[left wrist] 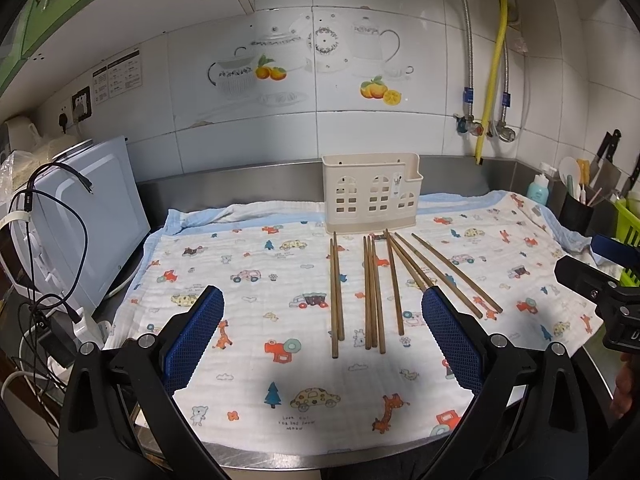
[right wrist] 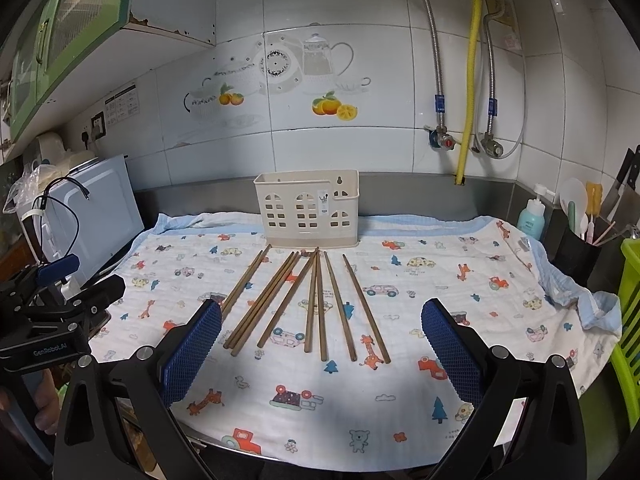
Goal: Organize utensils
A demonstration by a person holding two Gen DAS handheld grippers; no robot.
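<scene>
chopsticks (right wrist: 304, 300) lie fanned mid-cloth (right wrist: 460, 364) before the holder (right wrist: 306, 210); left claw (left wrist: 322, 336) and right claw (right wrist: 320, 340) both spread wide above.

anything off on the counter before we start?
Nothing spilled or damaged. The chopsticks lie loose and fanned on the cloth, none yet in the upright holder. Cloth's right edge is bunched.

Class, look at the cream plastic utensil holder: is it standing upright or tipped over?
Upright: the cream plastic utensil holder stands on its base on the patterned cloth, open top facing up.
</scene>
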